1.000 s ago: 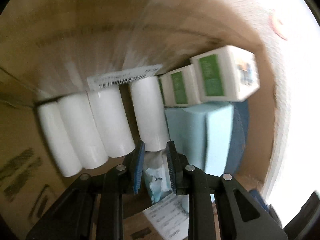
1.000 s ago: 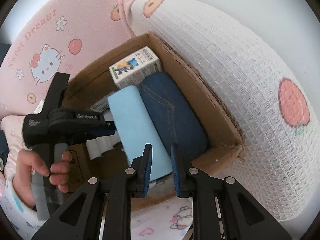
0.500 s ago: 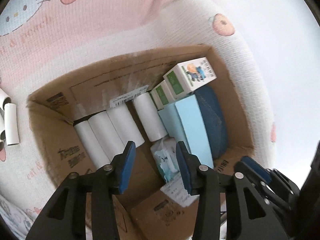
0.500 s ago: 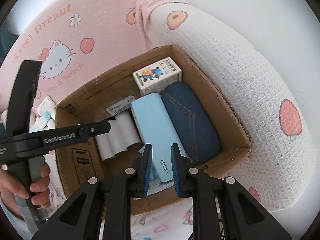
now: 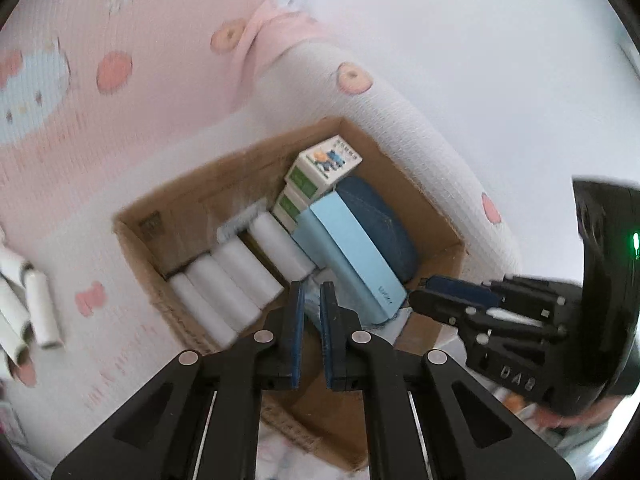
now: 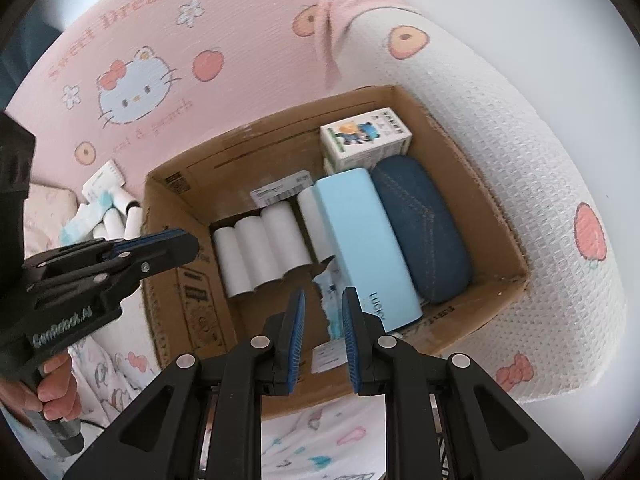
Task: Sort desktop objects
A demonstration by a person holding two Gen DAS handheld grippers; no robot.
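While the cardboard box (image 6: 472, 168) sat open on the pink cartoon-print bedding (image 6: 168, 56), its contents lay packed in rows: four white paper rolls (image 6: 264, 248) side by side along the left half, a light blue case (image 6: 360, 240) just right of them, and a dark denim case (image 6: 420, 232) against the right wall. Two small white cartons with green sides (image 5: 316, 172) were stacked at the far corner, the upper one printed with a cartoon figure. A crumpled blue-and-white packet (image 6: 330, 304) lay on the box floor near the blue case's near end. More white rolls (image 5: 36, 312) lay loose on the bedding outside the box's left wall.

Both tools hung above the box with nothing between their pads. The left gripper (image 5: 311, 300) had its jaws together, and the right gripper (image 6: 323, 312) was likewise closed and empty. A hand (image 6: 56, 388) gripped the left tool's handle.
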